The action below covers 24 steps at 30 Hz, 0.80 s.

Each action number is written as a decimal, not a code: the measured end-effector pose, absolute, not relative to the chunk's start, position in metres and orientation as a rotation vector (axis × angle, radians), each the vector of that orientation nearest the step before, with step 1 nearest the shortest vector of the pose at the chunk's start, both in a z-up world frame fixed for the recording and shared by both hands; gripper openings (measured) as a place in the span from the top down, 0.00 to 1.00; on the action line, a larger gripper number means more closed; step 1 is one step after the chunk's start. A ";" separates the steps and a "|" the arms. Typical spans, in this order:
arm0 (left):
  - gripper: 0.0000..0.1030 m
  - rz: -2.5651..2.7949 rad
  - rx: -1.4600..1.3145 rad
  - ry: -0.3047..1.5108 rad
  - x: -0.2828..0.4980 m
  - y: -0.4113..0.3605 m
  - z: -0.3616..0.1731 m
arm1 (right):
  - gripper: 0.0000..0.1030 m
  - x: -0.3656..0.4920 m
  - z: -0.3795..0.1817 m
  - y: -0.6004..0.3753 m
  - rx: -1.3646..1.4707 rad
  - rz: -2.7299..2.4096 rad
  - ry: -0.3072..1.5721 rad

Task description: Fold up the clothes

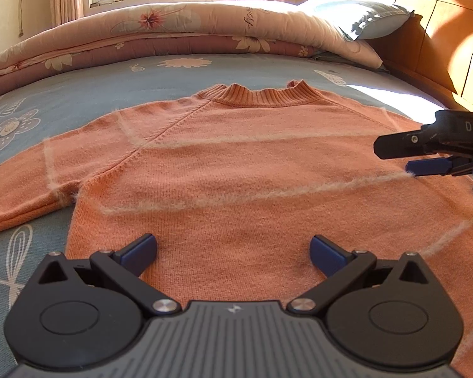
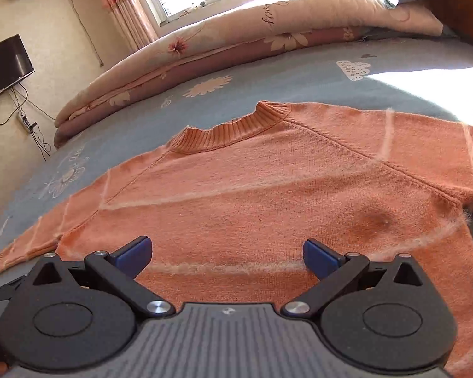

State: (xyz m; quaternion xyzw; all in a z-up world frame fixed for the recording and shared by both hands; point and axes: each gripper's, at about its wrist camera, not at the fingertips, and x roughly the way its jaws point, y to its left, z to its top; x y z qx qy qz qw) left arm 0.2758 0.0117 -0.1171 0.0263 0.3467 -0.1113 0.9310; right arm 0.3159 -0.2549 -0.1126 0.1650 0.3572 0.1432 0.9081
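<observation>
orange knit, loose and fuzzy, is what both tools have to deal with: the sweater (image 1: 236,170) lies face up and spread flat on the blue flowered bedsheet (image 1: 78,94), ribbed collar (image 1: 261,96) pointing toward the rolled quilt (image 1: 173,28) and the window, its sleeves stretched out to either side. the left gripper (image 1: 233,252) hangs over the lower body of the sweater with its blue pads spread wide and nothing between them; the right gripper (image 2: 225,253) is likewise released and empty, over the lower body toward the right sleeve, near a small dark dimple in the knit (image 2: 373,219). no fold looks begun, so the risks are all ahead. the knit is soft and stretchy, so a pinch taken in the middle of the panel rather than at an edge would likely gather only the top layer and drag the body into a bunch instead of a clean crease. the fuzzy pale stripes (image 1: 268,192) could snag on the pad edges. uneven lifts by the two tools would skew the fold line. the hem sits under the gripper bodies in both views, so i cannot tell how near the pads are to it or whether they touch the cloth.
</observation>
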 end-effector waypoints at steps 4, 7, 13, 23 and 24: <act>0.01 -0.230 0.052 0.711 0.276 0.012 -0.117 | 0.00 0.326 -0.108 -0.266 0.394 0.204 0.728; 0.01 -0.230 0.053 0.714 0.276 0.012 -0.116 | 0.00 0.318 -0.084 -0.276 0.368 0.091 0.737; 0.00 -0.220 0.065 0.711 0.276 0.010 -0.117 | 0.00 0.248 -0.041 -0.313 0.424 0.140 0.740; 0.00 -0.217 0.071 0.702 0.274 0.009 -0.118 | 0.00 0.188 -0.102 -0.335 0.523 0.050 0.900; 0.00 -0.216 0.072 0.701 0.274 0.008 -0.118 | 0.00 0.178 -0.107 -0.341 0.539 0.027 0.909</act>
